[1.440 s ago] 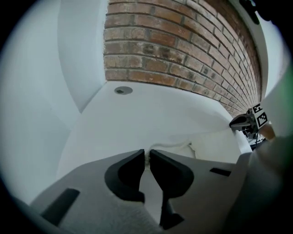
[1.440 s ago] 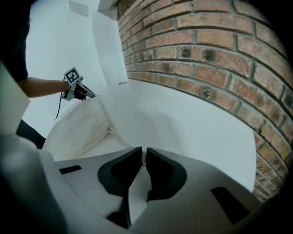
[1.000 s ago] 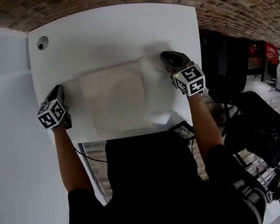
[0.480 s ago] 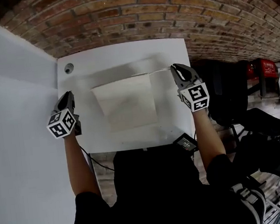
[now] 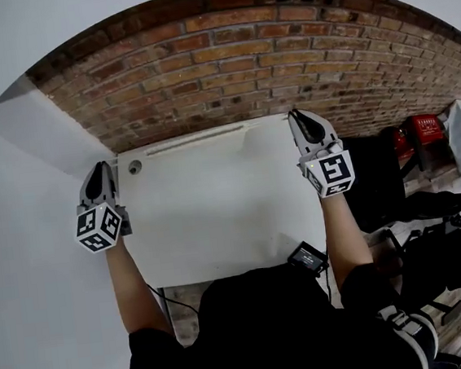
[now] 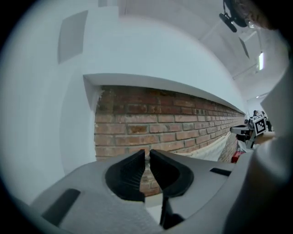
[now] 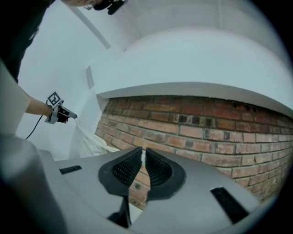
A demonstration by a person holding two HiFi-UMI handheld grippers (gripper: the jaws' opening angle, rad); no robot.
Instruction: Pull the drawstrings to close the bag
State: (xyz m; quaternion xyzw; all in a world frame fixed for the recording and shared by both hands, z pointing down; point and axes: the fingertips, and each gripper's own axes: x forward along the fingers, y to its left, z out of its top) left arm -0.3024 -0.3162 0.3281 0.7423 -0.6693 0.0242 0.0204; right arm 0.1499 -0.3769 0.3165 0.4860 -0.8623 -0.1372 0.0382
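Observation:
The white cloth bag hangs in the air between my two grippers, in front of a brick wall. In the head view it is hard to tell from the white table below; only its thin top edge shows. My left gripper is raised at the left and points level, its jaws nearly together with a white strip of drawstring low between them. At the right, equally high, my right gripper is pinched on a thin white drawstring. Each gripper view shows the other gripper with cloth trailing from it.
A red brick wall stands behind the table, with white walls to the left. A small round fitting sits in the table's far left corner. A small black device lies at the near edge. Dark chairs and red gear are on the right.
Both grippers have risen from table height to well above the table and turned level, lifting the bag off the surface. The view has tilted up toward the brick wall.

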